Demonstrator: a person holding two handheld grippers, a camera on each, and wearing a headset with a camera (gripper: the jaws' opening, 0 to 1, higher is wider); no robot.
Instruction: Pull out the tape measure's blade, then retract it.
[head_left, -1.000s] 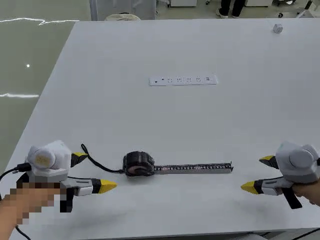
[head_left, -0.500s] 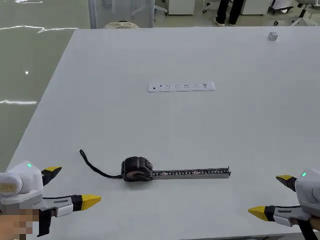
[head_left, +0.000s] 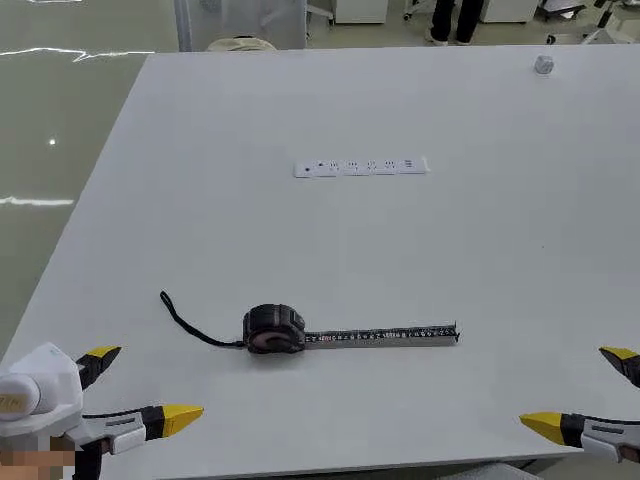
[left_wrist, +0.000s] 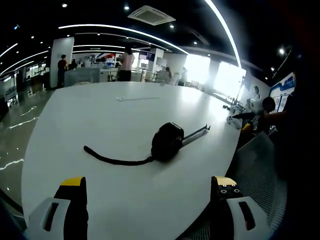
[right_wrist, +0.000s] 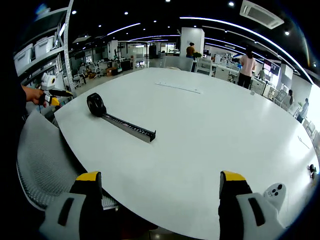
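My left gripper (head_left: 148, 382) hung to the left of the tape measure (head_left: 275, 329) and nearer to me, well clear of it. Its yellow-tipped jaws were spread wide with nothing between them. My right gripper (head_left: 575, 389) was far off to the tape measure's right, past the tip of the blade (head_left: 385, 336), with its jaws likewise parted and empty. The tape measure sat on the white table (head_left: 420, 250), touched by neither gripper. Its blade was drawn out of the black case toward the right and lay along the table top. A black strap (head_left: 190, 322) trailed from the left side of the case, curving away from me. A white power strip (head_left: 360, 166) lay well beyond the tape measure, toward the table's far side.
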